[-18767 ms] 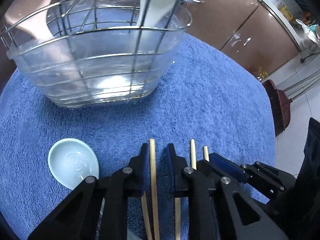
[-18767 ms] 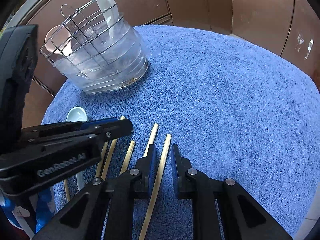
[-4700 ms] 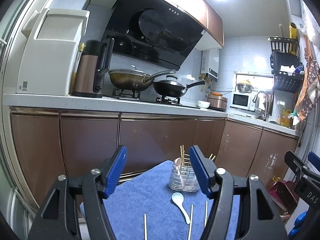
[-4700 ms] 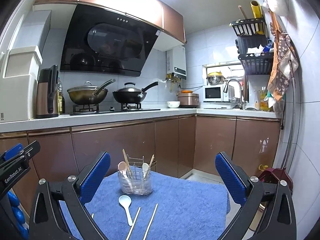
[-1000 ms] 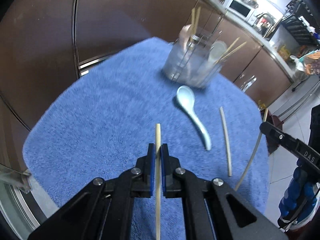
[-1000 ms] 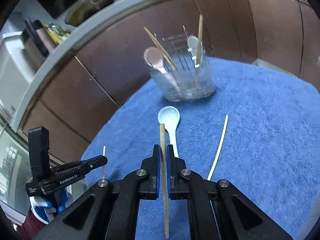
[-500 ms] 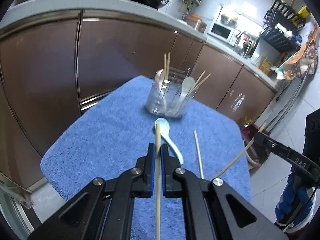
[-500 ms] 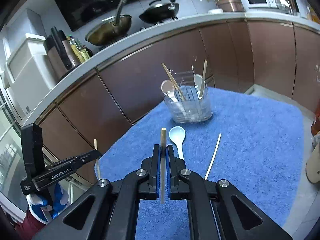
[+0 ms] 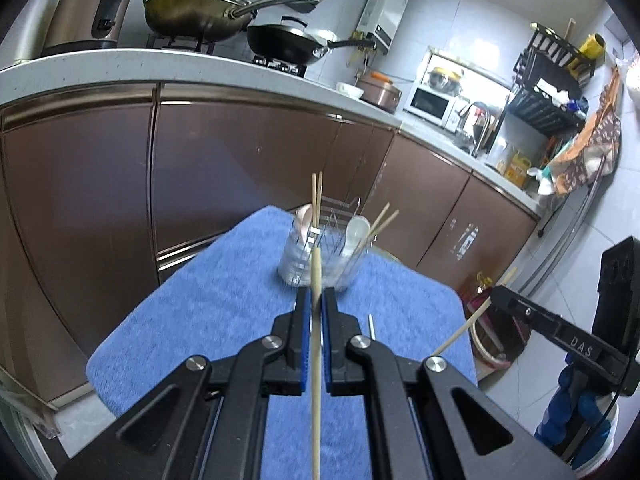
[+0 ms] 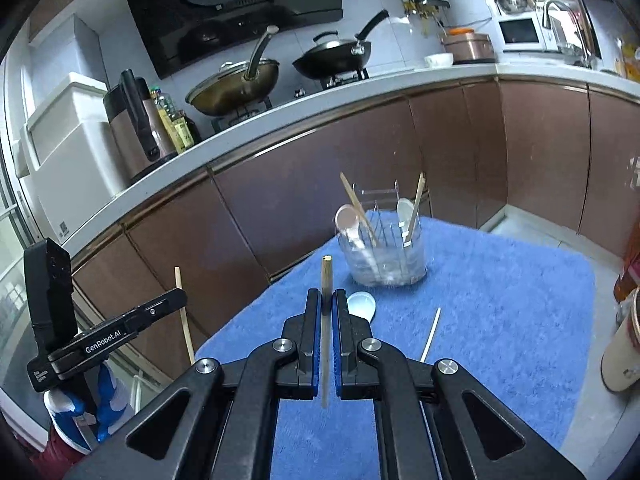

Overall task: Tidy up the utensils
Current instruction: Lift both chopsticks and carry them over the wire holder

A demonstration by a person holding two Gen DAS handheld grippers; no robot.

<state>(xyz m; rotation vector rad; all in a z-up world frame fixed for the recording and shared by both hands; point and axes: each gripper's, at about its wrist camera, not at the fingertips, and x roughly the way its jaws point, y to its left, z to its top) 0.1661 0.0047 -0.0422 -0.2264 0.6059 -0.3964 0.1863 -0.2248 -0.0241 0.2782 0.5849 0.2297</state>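
Observation:
My left gripper [image 9: 316, 298] is shut on a wooden chopstick [image 9: 316, 276] and holds it high above the blue towel [image 9: 208, 308]. My right gripper [image 10: 327, 300] is shut on another chopstick [image 10: 326, 276], also raised. The clear utensil holder with a wire frame [image 9: 320, 256] stands at the towel's far end, also in the right wrist view [image 10: 384, 252], holding spoons and several chopsticks. A pale blue spoon [image 10: 362, 305] and a loose chopstick [image 10: 431, 334] lie on the towel. The right gripper also shows in the left wrist view [image 9: 496, 292].
Brown kitchen cabinets [image 9: 240, 152] run behind the table under a counter with a wok [image 9: 192, 12] and a pan [image 9: 292, 44]. A tan cylinder [image 10: 624, 356] stands at the right on the floor side. The left gripper's body [image 10: 108, 336] is at my left.
Both grippers have lifted further and tilted up with their chopsticks; the holder now appears farther and lower in both views. The spoon is now hidden behind my left gripper.

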